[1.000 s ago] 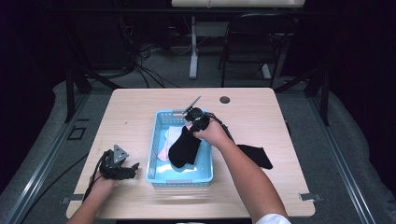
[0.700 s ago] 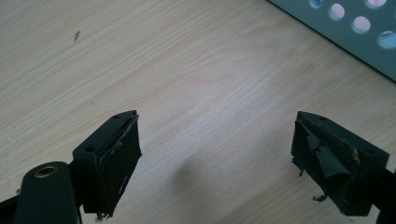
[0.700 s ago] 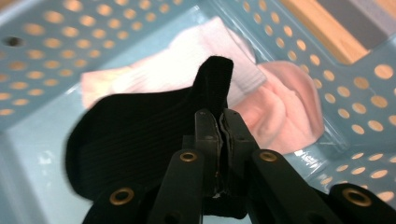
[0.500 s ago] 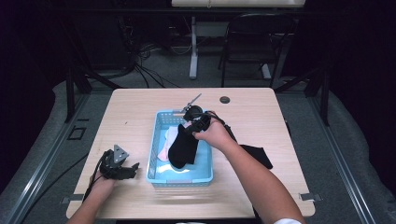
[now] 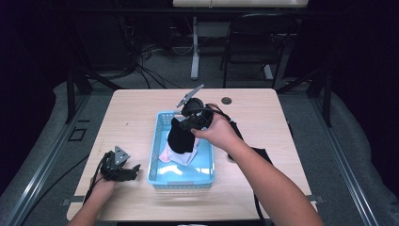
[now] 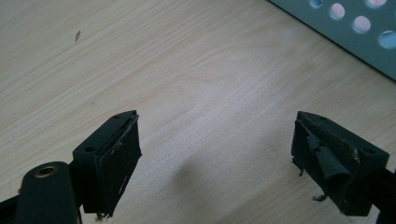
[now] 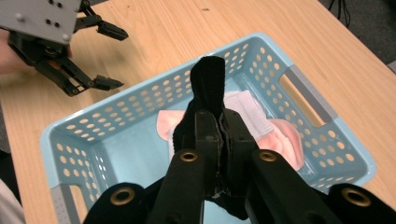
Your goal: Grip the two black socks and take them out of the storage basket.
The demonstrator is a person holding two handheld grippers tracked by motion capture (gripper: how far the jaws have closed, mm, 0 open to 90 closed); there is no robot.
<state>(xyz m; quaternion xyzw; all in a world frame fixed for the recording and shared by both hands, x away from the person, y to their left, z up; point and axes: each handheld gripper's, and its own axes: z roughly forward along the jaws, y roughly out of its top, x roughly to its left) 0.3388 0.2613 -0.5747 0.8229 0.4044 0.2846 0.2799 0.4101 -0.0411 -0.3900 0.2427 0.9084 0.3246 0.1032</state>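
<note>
High view: black fabric sock [image 5: 181,137] above perforated light-blue plastic basket [image 5: 160,170].
Your right gripper [image 5: 187,123] clamps the sock; your left gripper [image 5: 133,171] stands open.

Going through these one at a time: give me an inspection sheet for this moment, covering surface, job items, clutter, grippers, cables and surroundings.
Surface: light wooden table, bare around the basket.
Job's things: blue perforated basket at the table's middle; black sock hanging above it; pink cloth and white cloth lying inside.
Clutter: black cloth on the table right of the basket; small dark round thing near the far edge.
Grippers: right gripper shut on the black sock, over the basket; left gripper open, nothing between its jaws, low over the table left of the basket.
Cables: one trailing from each gripper; loose cables on the floor beyond the table.
Surroundings: dark room, chair and a table leg behind.
</note>
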